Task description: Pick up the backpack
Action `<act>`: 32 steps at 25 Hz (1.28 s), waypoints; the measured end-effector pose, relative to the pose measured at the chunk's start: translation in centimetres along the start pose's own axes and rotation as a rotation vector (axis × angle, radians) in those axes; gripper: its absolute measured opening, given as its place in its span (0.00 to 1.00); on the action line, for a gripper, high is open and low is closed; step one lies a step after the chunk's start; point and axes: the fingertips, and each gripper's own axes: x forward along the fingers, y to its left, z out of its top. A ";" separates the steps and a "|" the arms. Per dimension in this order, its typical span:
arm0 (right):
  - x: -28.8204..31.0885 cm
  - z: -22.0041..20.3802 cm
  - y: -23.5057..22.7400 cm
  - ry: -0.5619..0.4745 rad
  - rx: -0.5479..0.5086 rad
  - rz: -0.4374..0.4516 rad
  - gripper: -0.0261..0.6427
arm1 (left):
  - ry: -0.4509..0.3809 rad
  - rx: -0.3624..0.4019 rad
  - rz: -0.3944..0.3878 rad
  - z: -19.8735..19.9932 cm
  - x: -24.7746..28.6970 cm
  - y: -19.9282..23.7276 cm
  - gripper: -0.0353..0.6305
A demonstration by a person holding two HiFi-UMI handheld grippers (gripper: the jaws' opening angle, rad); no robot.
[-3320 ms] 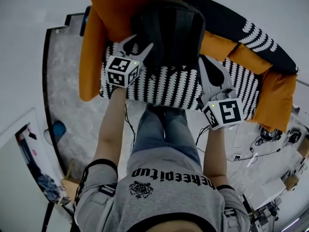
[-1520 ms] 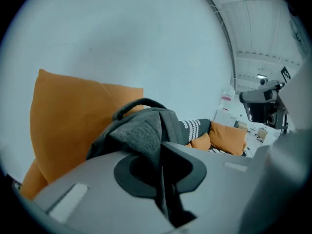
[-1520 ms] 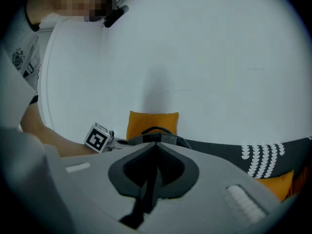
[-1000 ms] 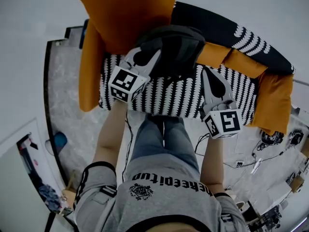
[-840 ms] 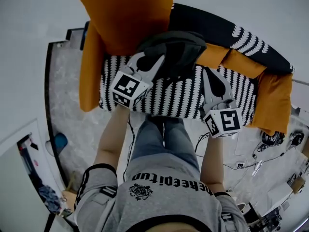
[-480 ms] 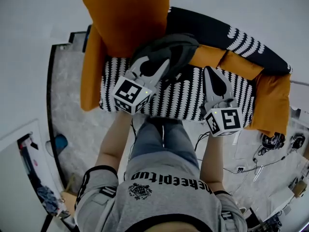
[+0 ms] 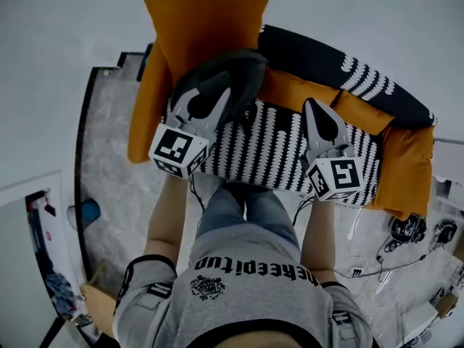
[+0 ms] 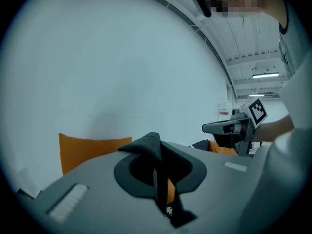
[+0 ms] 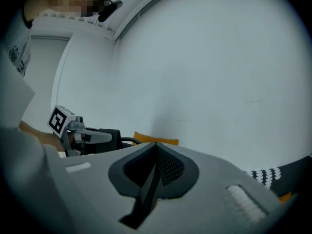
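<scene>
Backpack [image 7: 230,75]: it is sitting at the left end of the sofa [image 7: 286,147], leaning on the orange cushion [image 7: 203,27].
Left tongs [image 7: 212,96]: you are clenching them on a fold of its dark top fabric, probably so the bag hangs below the grip.
Right tongs [image 7: 316,109]: you are holding them closed and empty over the sofa, apart from the backpack.

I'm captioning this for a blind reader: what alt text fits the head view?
Seen from above, a person's left gripper is shut on the top of a dark backpack over a black-and-white patterned sofa with orange cushions. The right gripper hovers shut and empty beside it.
</scene>
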 end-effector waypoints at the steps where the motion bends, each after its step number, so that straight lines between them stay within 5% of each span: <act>1: 0.1 0.3 0.2 -0.005 -0.004 0.009 0.04 | -0.007 0.005 0.016 0.4 -0.6 0.2 0.12; 15: 1.3 5.0 2.9 -0.074 -0.070 0.124 0.04 | -0.122 0.064 0.204 6.8 -6.9 1.9 0.12; 32: 1.1 8.4 6.5 -0.147 -0.107 0.208 0.04 | -0.225 0.124 0.326 11.7 -13.3 1.5 0.12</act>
